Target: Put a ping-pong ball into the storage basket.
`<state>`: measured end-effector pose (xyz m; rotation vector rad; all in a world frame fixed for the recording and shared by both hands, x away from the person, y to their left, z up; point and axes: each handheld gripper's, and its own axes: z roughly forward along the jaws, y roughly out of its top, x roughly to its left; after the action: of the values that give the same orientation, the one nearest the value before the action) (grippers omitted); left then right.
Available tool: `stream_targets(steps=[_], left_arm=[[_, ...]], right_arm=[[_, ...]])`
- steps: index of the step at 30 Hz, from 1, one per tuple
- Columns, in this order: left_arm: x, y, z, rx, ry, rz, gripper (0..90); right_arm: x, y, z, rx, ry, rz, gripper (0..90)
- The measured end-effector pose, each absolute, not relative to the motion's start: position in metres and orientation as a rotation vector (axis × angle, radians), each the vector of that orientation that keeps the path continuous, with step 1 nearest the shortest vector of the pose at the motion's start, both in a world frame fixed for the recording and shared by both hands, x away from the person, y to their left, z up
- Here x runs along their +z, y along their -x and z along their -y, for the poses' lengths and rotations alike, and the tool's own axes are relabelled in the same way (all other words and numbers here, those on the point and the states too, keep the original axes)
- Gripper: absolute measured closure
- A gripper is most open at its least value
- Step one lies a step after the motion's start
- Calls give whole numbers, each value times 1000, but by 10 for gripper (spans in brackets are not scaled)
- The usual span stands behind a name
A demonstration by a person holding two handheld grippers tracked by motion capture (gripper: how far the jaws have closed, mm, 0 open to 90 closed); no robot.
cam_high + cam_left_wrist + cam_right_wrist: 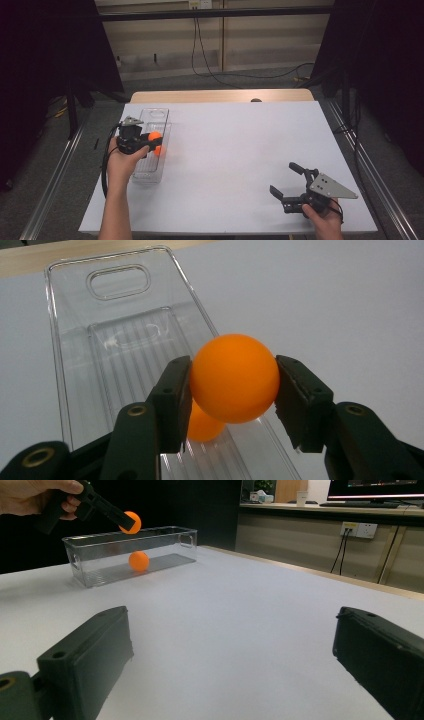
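A clear plastic bin (148,175) stands lengthwise near the table's left edge. One orange ball (160,150) lies on its floor. A person's left hand holds my left gripper (150,137) just above the bin, shut on a second orange ball (154,135). In the left gripper view that held ball (234,377) sits squeezed between the two black pads, with the bin's ball (202,429) below it. At the front right, my right gripper (283,178) rests low over the table, open and with nothing in it. From there the bin (100,575) and both balls show far off.
A white sheet (240,150) covers the table, with a wooden strip (220,95) along the far edge. Black cables (210,70) trail on the floor behind. Dark stands flank both sides of the table.
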<state>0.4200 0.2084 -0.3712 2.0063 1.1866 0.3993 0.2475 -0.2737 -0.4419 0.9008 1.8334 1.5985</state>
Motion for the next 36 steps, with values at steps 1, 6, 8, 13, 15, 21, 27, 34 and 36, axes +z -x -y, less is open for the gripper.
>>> stream_targets(steps=[1, 6, 8, 13, 15, 21, 27, 34, 36], left_arm=[[-371, -420, -208, 399, -2006, -1187, 510], [-374, -421, -212, 415, -2012, -1204, 509], [-375, -421, -213, 416, -2012, -1209, 509], [-375, -421, -213, 424, -2008, -1217, 509], [-376, -421, -214, 425, -2009, -1220, 509], [-378, -422, -215, 444, -2013, -1237, 509], [-378, -422, -216, 459, -2017, -1251, 509], [-381, -423, -217, 462, -2020, -1265, 509], [-383, -424, -217, 469, -2020, -1272, 509]], right_arm=[[-442, -248, 274, 1598, -902, -1835, 20], [-442, -248, 274, 1600, -904, -1832, 20], [-442, -248, 274, 1601, -903, -1831, 20], [-442, -247, 273, 1599, -898, -1836, 20], [-442, -248, 274, 1599, -899, -1836, 19], [-441, -248, 274, 1602, -901, -1833, 20], [-442, -248, 274, 1601, -900, -1834, 20], [-442, -248, 274, 1601, -902, -1834, 20], [-441, -247, 274, 1600, -901, -1835, 20]])
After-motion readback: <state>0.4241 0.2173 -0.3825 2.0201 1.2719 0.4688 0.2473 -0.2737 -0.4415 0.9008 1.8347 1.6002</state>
